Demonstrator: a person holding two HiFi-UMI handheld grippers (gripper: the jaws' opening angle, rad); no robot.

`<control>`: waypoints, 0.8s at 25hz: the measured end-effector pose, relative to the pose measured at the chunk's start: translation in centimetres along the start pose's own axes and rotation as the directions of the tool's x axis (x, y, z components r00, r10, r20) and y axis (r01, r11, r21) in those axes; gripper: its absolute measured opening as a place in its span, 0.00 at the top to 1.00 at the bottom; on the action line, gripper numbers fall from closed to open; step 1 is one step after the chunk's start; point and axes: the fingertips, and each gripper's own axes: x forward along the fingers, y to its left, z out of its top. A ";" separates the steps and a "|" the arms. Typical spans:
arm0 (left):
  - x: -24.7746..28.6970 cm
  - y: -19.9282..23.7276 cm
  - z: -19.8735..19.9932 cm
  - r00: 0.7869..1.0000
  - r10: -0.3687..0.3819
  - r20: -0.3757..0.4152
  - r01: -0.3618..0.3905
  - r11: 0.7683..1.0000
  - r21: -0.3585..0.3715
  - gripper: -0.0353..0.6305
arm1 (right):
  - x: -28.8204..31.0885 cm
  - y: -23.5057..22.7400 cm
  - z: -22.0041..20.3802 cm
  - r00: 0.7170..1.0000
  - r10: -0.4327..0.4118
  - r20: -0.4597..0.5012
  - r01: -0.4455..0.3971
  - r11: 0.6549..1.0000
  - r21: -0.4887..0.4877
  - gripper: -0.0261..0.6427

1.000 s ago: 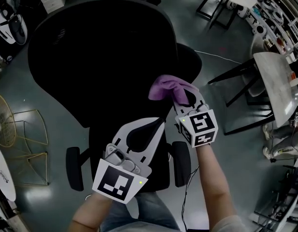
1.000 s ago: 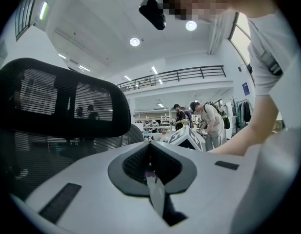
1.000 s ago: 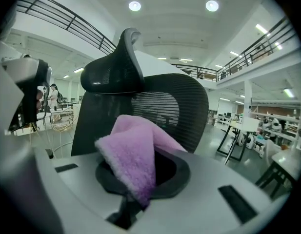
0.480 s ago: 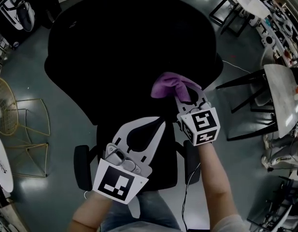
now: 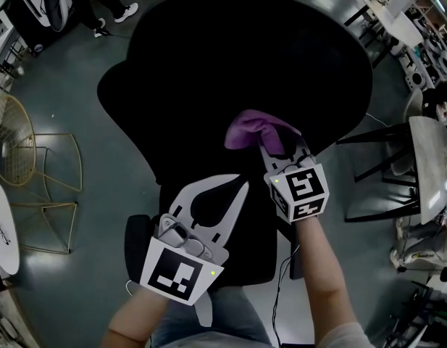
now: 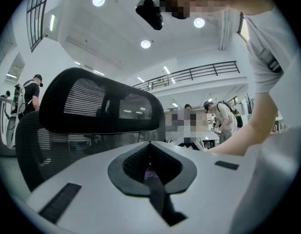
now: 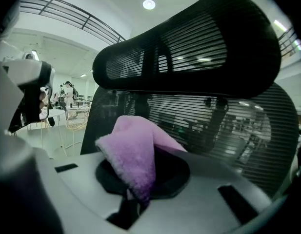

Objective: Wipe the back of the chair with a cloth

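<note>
Seen from above, a black mesh office chair fills the middle of the scene, its back facing the person. The right gripper has its jaws clamped on a fluffy purple cloth, held at the chair's back, right of centre; whether it touches the mesh cannot be told. The left gripper, nearer and to the left, has its jaws together on nothing. The step in hand looks like setting cloth to mesh. The next move calls for pressing it flat and sweeping across the back.
</note>
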 end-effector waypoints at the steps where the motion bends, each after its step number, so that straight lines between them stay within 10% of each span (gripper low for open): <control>1: -0.3 0.4 -0.1 1.000 0.006 -0.001 -0.006 1.000 -0.002 0.93 | 0.4 0.5 0.2 1.000 0.009 0.002 -0.009 1.000 -0.002 0.89; 20: -7.8 7.1 -0.7 0.995 0.102 -0.006 -0.102 0.995 -0.013 0.93 | 6.5 10.6 4.2 0.993 0.113 0.026 -0.112 0.993 -0.028 0.89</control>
